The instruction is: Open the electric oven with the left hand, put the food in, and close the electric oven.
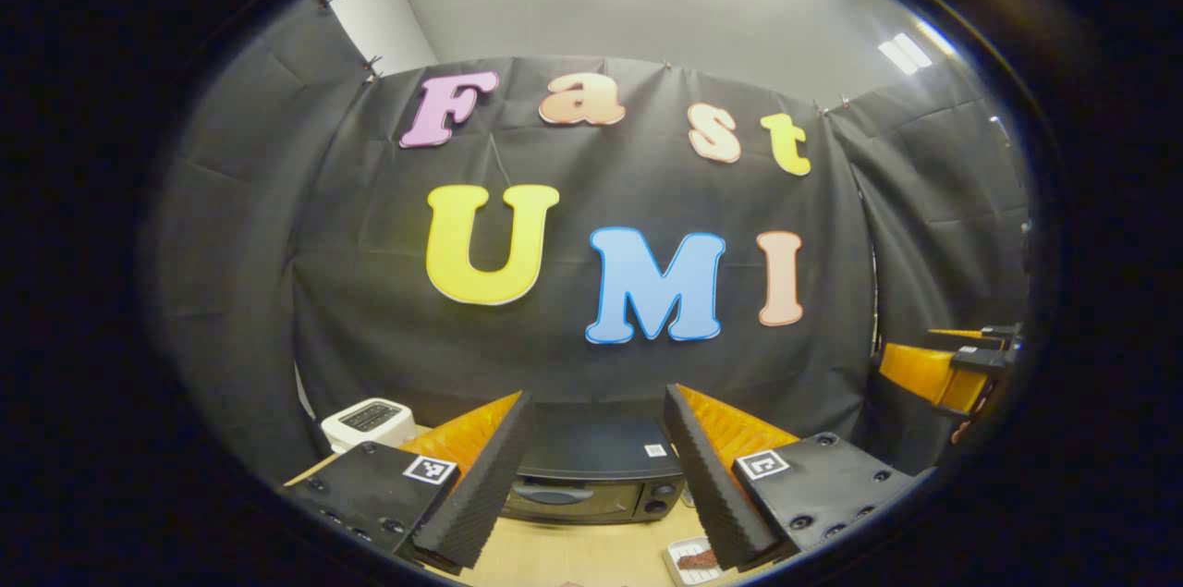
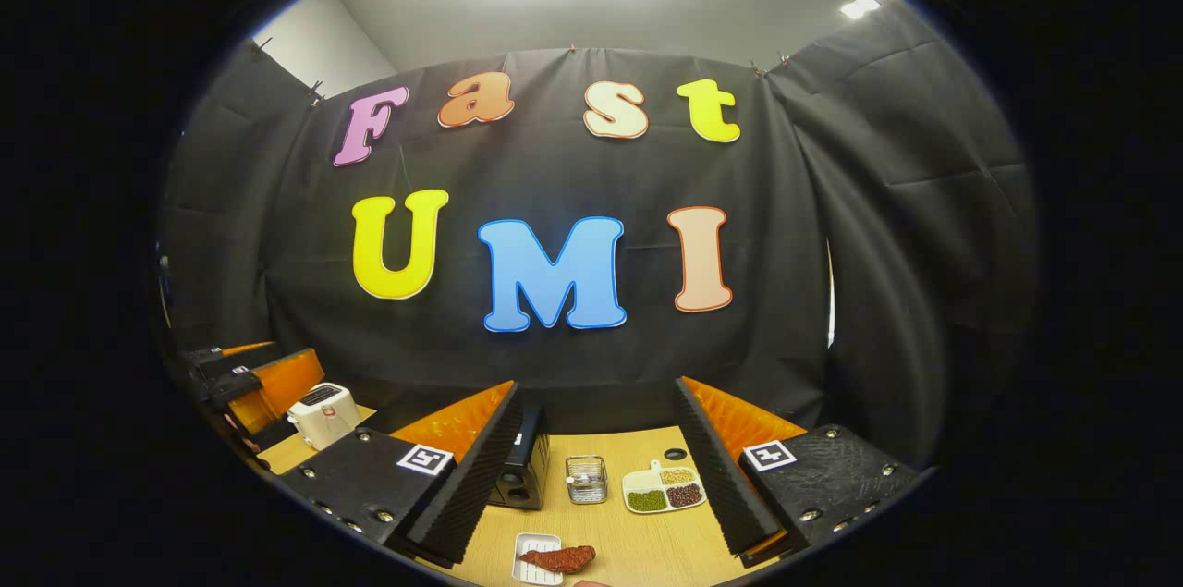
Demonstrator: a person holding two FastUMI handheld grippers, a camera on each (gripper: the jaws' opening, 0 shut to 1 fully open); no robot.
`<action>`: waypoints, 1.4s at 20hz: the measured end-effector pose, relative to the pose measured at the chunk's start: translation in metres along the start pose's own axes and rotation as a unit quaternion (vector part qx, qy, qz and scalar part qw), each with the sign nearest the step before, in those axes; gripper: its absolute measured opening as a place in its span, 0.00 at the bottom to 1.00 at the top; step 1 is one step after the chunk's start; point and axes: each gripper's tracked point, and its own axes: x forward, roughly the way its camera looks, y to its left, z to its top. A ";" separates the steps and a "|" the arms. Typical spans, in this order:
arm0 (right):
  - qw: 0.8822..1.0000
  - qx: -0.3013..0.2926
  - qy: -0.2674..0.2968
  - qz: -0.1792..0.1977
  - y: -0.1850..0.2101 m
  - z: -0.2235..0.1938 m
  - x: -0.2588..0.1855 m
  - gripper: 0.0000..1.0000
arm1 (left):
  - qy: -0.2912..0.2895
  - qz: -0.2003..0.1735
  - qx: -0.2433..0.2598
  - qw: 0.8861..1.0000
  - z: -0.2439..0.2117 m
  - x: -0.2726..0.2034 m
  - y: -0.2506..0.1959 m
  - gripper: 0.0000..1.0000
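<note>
Looking ahead: we hold both grippers above a wooden table (image 2: 638, 541), each facing the booth's wall.
Left gripper (image 1: 596, 476): we see its fingers spread wide with nothing between them; the electric oven (image 1: 596, 476) sits framed in the gap, well beyond the tips.
Right gripper (image 2: 601, 467): we see its fingers equally wide apart and empty, raised over the table.
Electric oven: in the left gripper view it stands on the table facing us, door closed, handle across the front; in the right gripper view its end shows just behind the left finger.
Food (image 2: 557, 558): a reddish-brown piece lies on a small white tray (image 2: 531, 568) at the near table edge, in front of the oven.
Other things: we spot a white toaster (image 2: 323, 411) at far left, a small wire basket (image 2: 586, 479) and a divided dish (image 2: 662, 488) of beans and grains near the middle.
Other hand's tool: the left gripper also shows at the left edge of the right gripper view, beside the toaster.
</note>
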 end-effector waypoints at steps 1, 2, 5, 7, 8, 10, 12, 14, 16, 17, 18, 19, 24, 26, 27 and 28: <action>1.000 0.001 0.002 -0.002 -0.002 -0.001 0.002 0.99 | 0.013 -0.001 0.000 1.000 -0.012 0.009 0.003 0.94; 1.000 0.003 0.004 -0.005 -0.003 -0.004 0.003 0.99 | 0.028 -0.002 0.000 1.000 -0.026 0.020 0.006 0.98; 1.000 0.004 0.011 -0.013 -0.010 -0.009 0.007 0.99 | 0.076 -0.009 0.003 0.997 -0.070 0.053 0.015 0.98; 1.000 0.002 0.016 -0.018 -0.014 -0.012 0.009 0.94 | 0.104 -0.011 0.010 0.994 -0.100 0.078 0.023 0.94; 1.000 0.000 0.019 -0.022 -0.017 -0.014 0.011 0.99 | 0.120 -0.010 0.010 0.993 -0.115 0.086 0.028 0.95; 0.999 -0.002 0.024 -0.031 -0.022 -0.017 0.013 0.94 | 0.144 -0.009 0.004 0.990 -0.138 0.108 0.034 0.98; 0.999 -0.003 0.029 -0.038 -0.026 -0.021 0.014 0.99 | 0.166 -0.006 0.007 0.986 -0.163 0.128 0.041 0.93; 0.998 -0.005 0.034 -0.043 -0.028 -0.024 0.015 0.99 | 0.186 -0.002 0.014 0.982 -0.188 0.145 0.048 0.98; 0.998 -0.010 0.036 -0.050 -0.033 -0.026 0.014 0.99 | 0.205 -0.002 0.015 0.979 -0.208 0.156 0.052 0.95; 0.998 -0.012 0.037 -0.054 -0.035 -0.026 0.014 0.99 | 0.212 -0.004 0.014 0.977 -0.216 0.160 0.052 0.96; 0.997 -0.013 0.039 -0.058 -0.038 -0.027 0.014 0.99 | 0.219 -0.005 0.015 0.976 -0.222 0.164 0.052 0.98; 0.997 -0.013 0.041 -0.062 -0.040 -0.027 0.014 0.99 | 0.224 -0.003 0.019 0.974 -0.227 0.167 0.055 0.98; 0.996 -0.013 0.046 -0.078 -0.048 -0.030 0.012 0.99 | 0.245 -0.002 0.023 0.969 -0.252 0.174 0.057 0.98; 0.996 -0.013 0.046 -0.080 -0.049 -0.029 0.013 0.99 | 0.247 0.003 0.027 0.969 -0.255 0.174 0.058 0.99; 0.996 -0.012 0.047 -0.081 -0.048 -0.029 0.012 0.99 | 0.246 0.004 0.034 0.969 -0.257 0.174 0.058 0.95; 0.996 -0.012 0.047 -0.081 -0.048 -0.030 0.012 0.99 | 0.249 0.005 0.041 0.968 -0.259 0.171 0.058 0.92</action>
